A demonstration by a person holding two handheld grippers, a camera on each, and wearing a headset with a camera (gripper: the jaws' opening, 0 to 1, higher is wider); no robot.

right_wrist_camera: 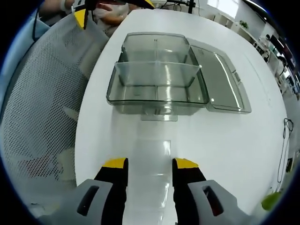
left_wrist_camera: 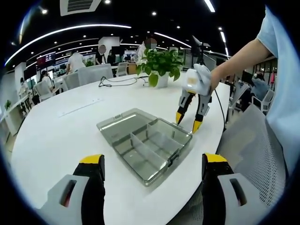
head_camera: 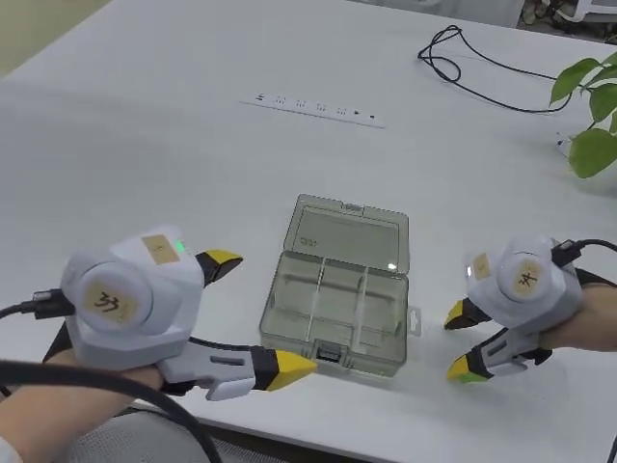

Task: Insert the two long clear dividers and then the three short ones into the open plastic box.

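A white workbench (head_camera: 145,145) stands in an open-plan office, with a grey mesh chair (head_camera: 125,439) at its near edge. Nearest, the left gripper (head_camera: 255,313) is held just beside the front left corner of the plastic box (head_camera: 289,323), its yellow-tipped jaws spread wide apart. Whether the lower tip touches the box cannot be told. On the other side, the right gripper (head_camera: 458,340) is held near the box's right wall, clear of it, jaws parted over bare table.

Between the two grippers the smoky-clear box rests flat on the workbench, open, its lid (head_camera: 352,231) folded back and lying on the table behind the tray. Clear dividers (right_wrist_camera: 157,75) stand upright inside the tray and split it into compartments (one wall crosses the tray, others meet it at right angles). Because they are clear plastic against clear plastic, their exact number is hard to make out. A small clear tab (head_camera: 415,321) juts from the box's right side.

Farther back lies a white power strip (head_camera: 313,108), well apart from the box. Beyond it a black cable (head_camera: 472,68) loops across the table. The leaves of a potted plant (head_camera: 588,106) are cut off at the right edge. In the left gripper view people (left_wrist_camera: 75,61) sit at distant desks, too small to detail
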